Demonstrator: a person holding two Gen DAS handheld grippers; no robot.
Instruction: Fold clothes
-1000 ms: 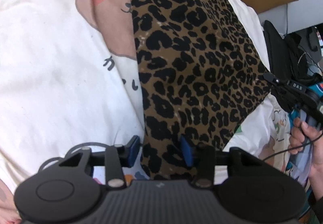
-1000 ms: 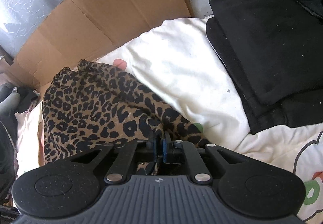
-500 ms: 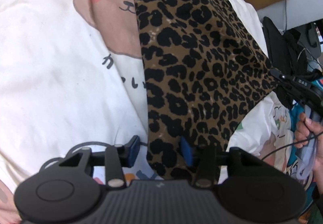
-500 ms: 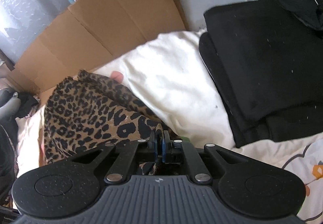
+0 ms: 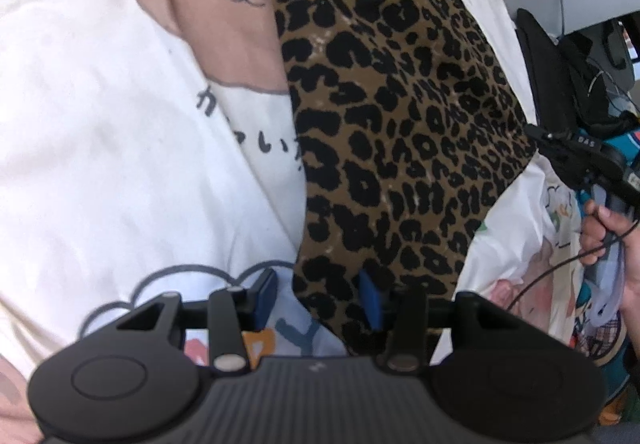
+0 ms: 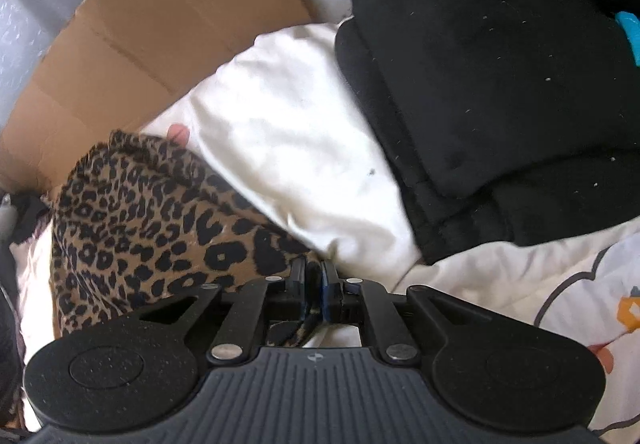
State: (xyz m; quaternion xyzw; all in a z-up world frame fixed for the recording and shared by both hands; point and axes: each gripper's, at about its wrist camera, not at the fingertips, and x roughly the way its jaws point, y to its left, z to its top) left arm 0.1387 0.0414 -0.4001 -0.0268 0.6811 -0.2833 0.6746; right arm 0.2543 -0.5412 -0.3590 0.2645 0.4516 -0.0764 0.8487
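Garment: the leopard-print cloth runs as a long band from the top centre of the left wrist view down to the bottom centre; in the right wrist view it fills the lower left. It lies on the bed sheet, a white one printed with a cartoon bear, and looks stretched between the two tools, likely so it hangs flat for a fold.

Left tongs: the left tongs stand spread, blue pads apart, at the bottom centre of the left wrist view. The near end of the cloth passes between them but neither pad presses on it, so I judge this end unheld.

Right tongs: the right tongs are pressed together on a corner of the cloth at the lower centre of their view; a tuft of print shows behind the pads. In the left wrist view this tool sits at the right edge, with the person's hand round its handle.

Stage: one corner pinched, the other end loose; whether a fold is being opened or laid over, I cannot tell.

Surroundings: folded black clothes at the upper right, brown cardboard at the upper left.
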